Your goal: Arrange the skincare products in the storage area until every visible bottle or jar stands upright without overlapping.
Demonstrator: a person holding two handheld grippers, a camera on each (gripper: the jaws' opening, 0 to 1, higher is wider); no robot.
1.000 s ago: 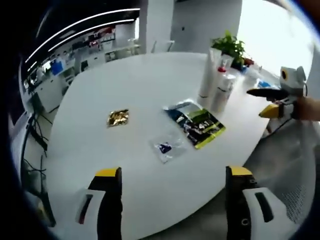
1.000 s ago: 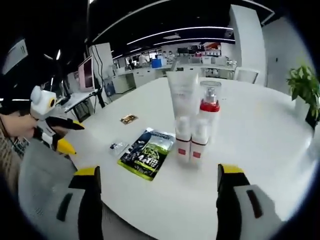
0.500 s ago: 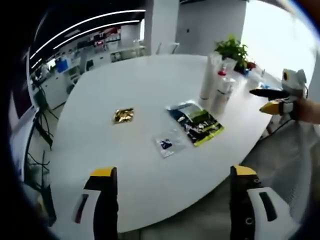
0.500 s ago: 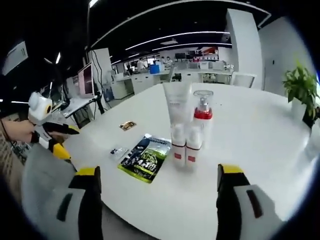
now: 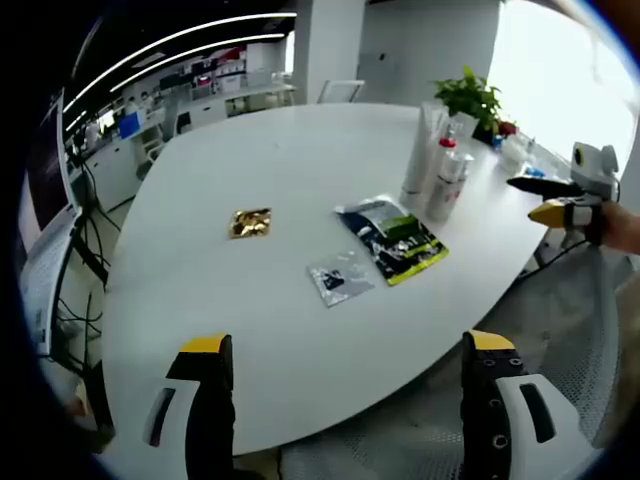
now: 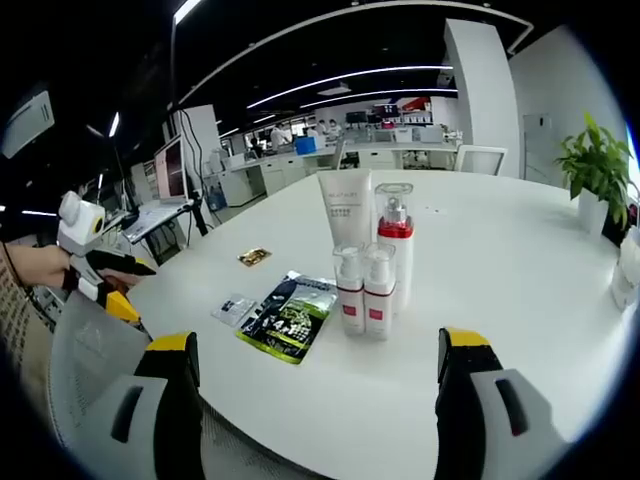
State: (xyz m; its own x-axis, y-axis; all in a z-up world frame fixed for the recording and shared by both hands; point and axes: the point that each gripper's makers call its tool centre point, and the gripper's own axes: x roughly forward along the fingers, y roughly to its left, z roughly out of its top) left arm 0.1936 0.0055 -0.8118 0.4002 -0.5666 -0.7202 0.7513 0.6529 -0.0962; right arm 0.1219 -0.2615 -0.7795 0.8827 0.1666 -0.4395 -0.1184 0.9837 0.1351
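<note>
On the white table [image 6: 500, 260] several skincare products stand upright in a tight cluster: a white tube [image 6: 345, 210], a clear pump bottle with a red collar [image 6: 394, 235] and two small white pump bottles [image 6: 350, 290] with red bands. The left gripper view shows the same cluster [image 5: 437, 170] far to the right. A dark green and yellow sachet [image 6: 288, 318] lies flat beside them, also seen as the sachet [image 5: 392, 238]. My right gripper [image 6: 310, 400] is open over the table's near edge. My left gripper [image 5: 345, 400] is open, back from the table, and appears as the left gripper [image 6: 110, 285] at left.
A small clear packet [image 5: 340, 277] and a gold foil packet [image 5: 249, 222] lie flat on the table. A potted plant [image 5: 470, 97] stands at the far edge. A mesh chair back [image 6: 85, 350] sits beside the table. Office desks [image 6: 300, 150] fill the background.
Both views have pulled back from the table, so the cluster and packets look smaller and farther. The products and packets have not moved. Both grippers stay open.
</note>
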